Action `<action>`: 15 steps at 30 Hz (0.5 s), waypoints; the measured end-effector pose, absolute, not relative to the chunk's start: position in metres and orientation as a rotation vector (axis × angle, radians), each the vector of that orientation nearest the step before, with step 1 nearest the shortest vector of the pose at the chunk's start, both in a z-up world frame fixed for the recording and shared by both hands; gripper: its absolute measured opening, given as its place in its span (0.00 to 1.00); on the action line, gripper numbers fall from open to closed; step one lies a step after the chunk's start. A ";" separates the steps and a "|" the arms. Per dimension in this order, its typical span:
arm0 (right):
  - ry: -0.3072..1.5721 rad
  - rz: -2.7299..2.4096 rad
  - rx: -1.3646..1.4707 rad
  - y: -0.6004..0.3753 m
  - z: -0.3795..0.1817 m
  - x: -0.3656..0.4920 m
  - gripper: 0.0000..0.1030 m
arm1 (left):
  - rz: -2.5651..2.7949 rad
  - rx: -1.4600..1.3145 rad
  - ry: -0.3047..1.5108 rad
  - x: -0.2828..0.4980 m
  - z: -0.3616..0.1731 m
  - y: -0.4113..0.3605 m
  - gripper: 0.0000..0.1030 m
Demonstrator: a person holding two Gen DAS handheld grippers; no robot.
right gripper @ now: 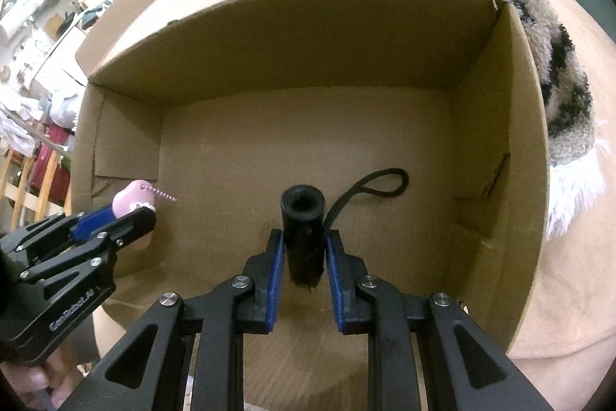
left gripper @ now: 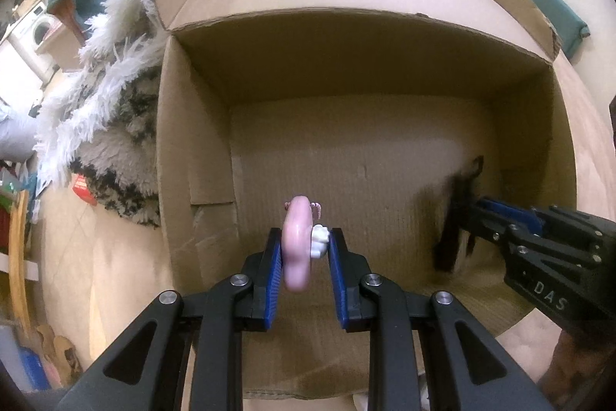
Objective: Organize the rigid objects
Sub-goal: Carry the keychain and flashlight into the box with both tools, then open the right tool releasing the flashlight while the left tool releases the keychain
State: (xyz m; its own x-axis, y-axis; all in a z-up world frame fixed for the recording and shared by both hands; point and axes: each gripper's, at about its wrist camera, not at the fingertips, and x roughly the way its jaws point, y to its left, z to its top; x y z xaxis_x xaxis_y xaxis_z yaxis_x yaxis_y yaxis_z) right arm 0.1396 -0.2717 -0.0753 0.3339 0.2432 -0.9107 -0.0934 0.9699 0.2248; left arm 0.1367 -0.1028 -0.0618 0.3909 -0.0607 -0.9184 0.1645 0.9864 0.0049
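Note:
My left gripper (left gripper: 303,244) is shut on a flat pink charm (left gripper: 295,242) with a white figure on it and a small beaded chain at its top. It hangs over the open cardboard box (left gripper: 192,126). It also shows at the left of the right wrist view (right gripper: 131,214). My right gripper (right gripper: 305,244) is shut on a black cylinder (right gripper: 303,237) with a black cord loop (right gripper: 385,180). It holds it inside the box (right gripper: 500,141), above the bare bottom. The right gripper shows in the left wrist view (left gripper: 471,214), to the right of my left one.
A shaggy white and black-patterned rug (left gripper: 115,110) lies against the box's left side and shows at the box's right in the right wrist view (right gripper: 562,95). The box flaps stand open. A red item (left gripper: 82,188) lies on the beige floor.

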 end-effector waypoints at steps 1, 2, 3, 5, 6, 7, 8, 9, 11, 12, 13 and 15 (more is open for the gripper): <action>1.209 0.223 0.139 -0.270 -0.075 0.140 0.22 | -0.146 0.103 1.160 0.136 -0.062 -0.103 0.20; 1.207 0.224 0.137 -0.269 -0.075 0.139 0.22 | -0.147 0.104 1.160 0.136 -0.063 -0.104 0.20; 1.207 0.224 0.136 -0.269 -0.074 0.140 0.22 | -0.145 0.103 1.160 0.135 -0.063 -0.103 0.20; 1.211 0.220 0.139 -0.268 -0.076 0.139 0.22 | -0.140 0.101 1.161 0.135 -0.065 -0.102 0.20; 1.214 0.218 0.143 -0.266 -0.078 0.140 0.22 | -0.139 0.101 1.162 0.136 -0.065 -0.102 0.20; 1.215 0.218 0.150 -0.267 -0.077 0.141 0.22 | -0.138 0.100 1.162 0.135 -0.066 -0.103 0.20; 1.214 0.220 0.159 -0.268 -0.077 0.142 0.22 | -0.139 0.099 1.163 0.137 -0.067 -0.102 0.20; 1.213 0.224 0.167 -0.269 -0.075 0.144 0.22 | -0.138 0.099 1.163 0.137 -0.065 -0.101 0.20; 1.204 0.230 0.178 -0.270 -0.073 0.144 0.24 | -0.135 0.101 1.156 0.138 -0.063 -0.101 0.20; 1.199 0.230 0.181 -0.272 -0.072 0.144 0.27 | -0.133 0.106 1.151 0.137 -0.063 -0.101 0.20; 1.194 0.231 0.190 -0.272 -0.071 0.144 0.41 | -0.135 0.110 1.149 0.137 -0.062 -0.103 0.21; 1.176 0.238 0.222 -0.275 -0.067 0.143 0.80 | -0.140 0.113 1.153 0.136 -0.061 -0.103 0.21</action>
State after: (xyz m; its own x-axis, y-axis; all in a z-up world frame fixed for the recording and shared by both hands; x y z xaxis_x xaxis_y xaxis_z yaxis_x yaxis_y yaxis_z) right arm 0.1434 -0.2750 -0.0667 0.3649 0.2983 -0.8820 -0.0684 0.9533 0.2941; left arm 0.1364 -0.1034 -0.0615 0.3985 -0.0522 -0.9157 0.1682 0.9856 0.0170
